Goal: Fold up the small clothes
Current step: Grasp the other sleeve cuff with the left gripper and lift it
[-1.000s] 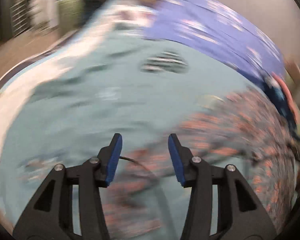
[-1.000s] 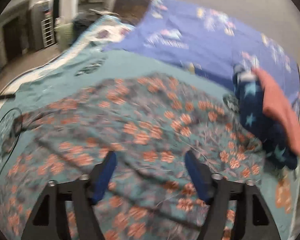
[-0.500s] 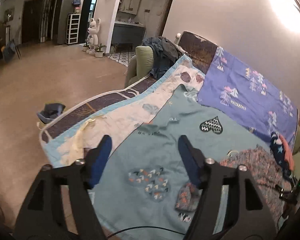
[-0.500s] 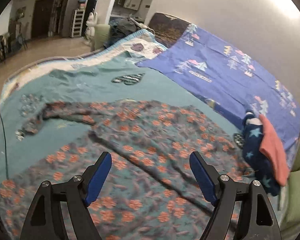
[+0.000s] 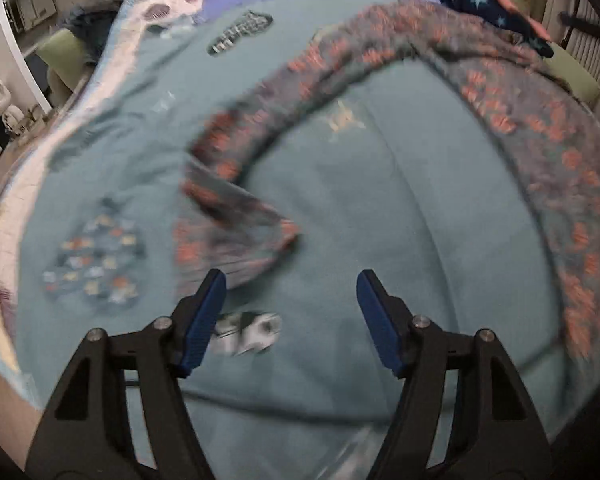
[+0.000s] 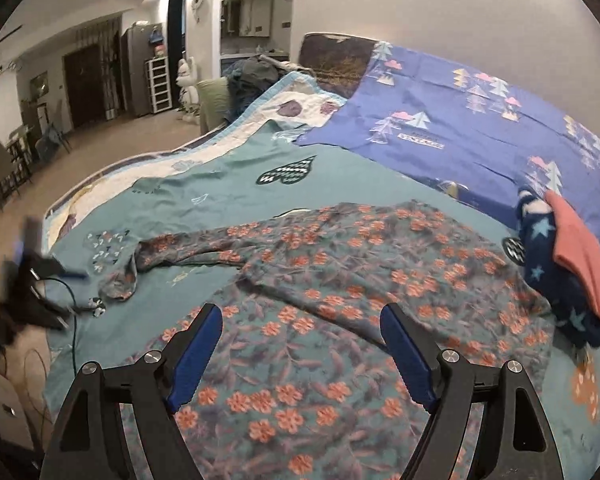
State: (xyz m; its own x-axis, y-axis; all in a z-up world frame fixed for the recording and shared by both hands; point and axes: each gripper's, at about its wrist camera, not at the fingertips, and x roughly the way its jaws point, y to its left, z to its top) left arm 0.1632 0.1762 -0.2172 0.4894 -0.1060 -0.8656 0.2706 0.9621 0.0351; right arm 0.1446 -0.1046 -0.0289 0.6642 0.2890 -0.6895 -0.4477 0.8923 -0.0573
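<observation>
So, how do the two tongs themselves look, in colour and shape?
Both look alike. The left tongs and right tongs have black angular frames with triangular cut-outs, silver screw heads at the joints, and blue ribbed pads on the fingers.

Half a second ago our left gripper (image 5: pixel 290 280) looked out across the room and floor; now it points down at the teal bedsheet (image 5: pixel 380 208), jaws apart, its left finger beside the cuff of the grey, orange-flowered garment's sleeve (image 5: pixel 228 236). The view has blurred again.
</observation>
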